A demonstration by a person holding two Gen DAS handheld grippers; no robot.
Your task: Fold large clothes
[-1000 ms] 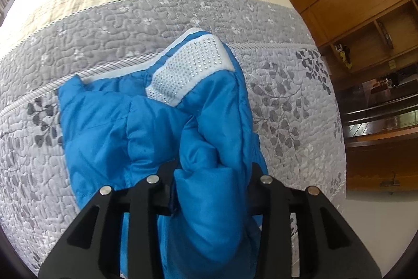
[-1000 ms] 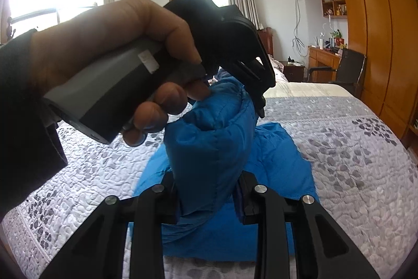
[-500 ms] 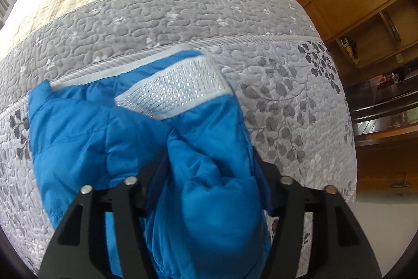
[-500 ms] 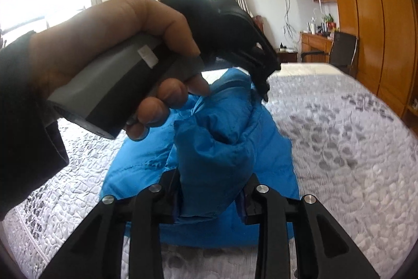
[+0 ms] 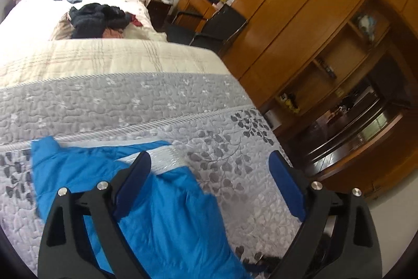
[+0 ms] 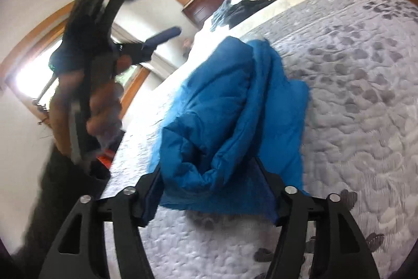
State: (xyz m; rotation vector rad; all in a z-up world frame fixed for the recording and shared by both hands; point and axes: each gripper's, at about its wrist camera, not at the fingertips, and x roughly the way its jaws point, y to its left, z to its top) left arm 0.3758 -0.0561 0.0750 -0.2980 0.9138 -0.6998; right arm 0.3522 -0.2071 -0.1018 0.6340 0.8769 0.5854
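Note:
A bright blue padded jacket lies bunched on the grey quilted bed, its white dotted lining showing at the top edge. My left gripper hovers open above the jacket's right side, with nothing between its fingers. In the right wrist view the same gripper appears blurred at upper left, held by a hand. My right gripper stands open, its jaws wide on either side of a thick fold of the jacket.
A heap of dark and blue clothes lies at the head of the bed. A black chair and a desk stand beyond the bed's right corner. Wooden wardrobes and shelves line the right wall. Bare quilt stretches right of the jacket.
My left gripper has opened, let go of the jacket and swung upward. The right gripper's jaws have spread wider and its view has tilted. The jacket has dropped onto the bed.

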